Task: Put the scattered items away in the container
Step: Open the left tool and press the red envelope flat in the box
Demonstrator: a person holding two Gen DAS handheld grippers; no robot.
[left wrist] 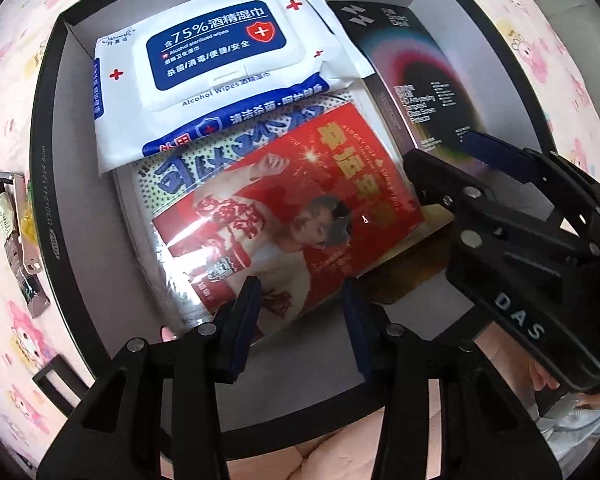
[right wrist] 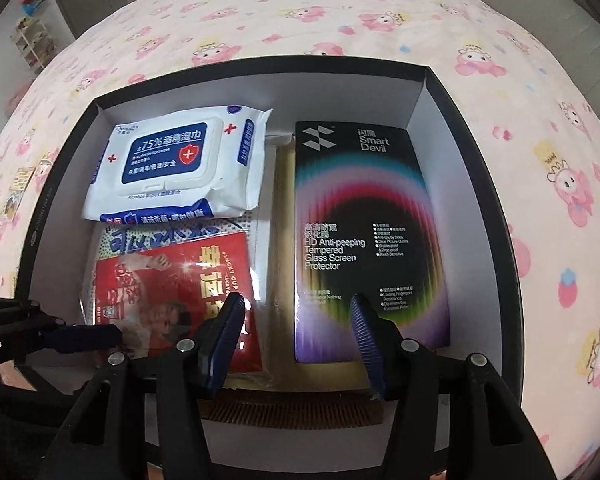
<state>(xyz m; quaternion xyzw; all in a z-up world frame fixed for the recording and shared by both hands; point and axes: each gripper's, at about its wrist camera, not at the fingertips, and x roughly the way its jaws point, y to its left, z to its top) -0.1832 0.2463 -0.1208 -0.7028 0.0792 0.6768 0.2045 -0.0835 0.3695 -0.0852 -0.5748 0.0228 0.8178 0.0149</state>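
Observation:
A black shallow box (left wrist: 48, 152) (right wrist: 496, 184) with a white inside lies on the bed. In it lie a white and blue alcohol wipes pack (left wrist: 216, 68) (right wrist: 172, 168), a red glossy packet (left wrist: 300, 208) (right wrist: 156, 292) partly under the wipes, and a black Smart Devil screen protector box (left wrist: 416, 76) (right wrist: 364, 240) on the right. A brown comb (right wrist: 284, 412) lies near the front wall. My left gripper (left wrist: 300, 316) is open and empty over the red packet. My right gripper (right wrist: 296, 328) is open and empty over the screen protector box's near end; it also shows in the left wrist view (left wrist: 444, 152).
The bed has a pink cartoon sheet (right wrist: 340, 12). A small tube and sachets (left wrist: 16, 232) lie on the sheet left of the box, and a black buckle (left wrist: 56, 380) lies nearer. Shelves and furniture (right wrist: 32, 40) stand beyond the bed at the far left.

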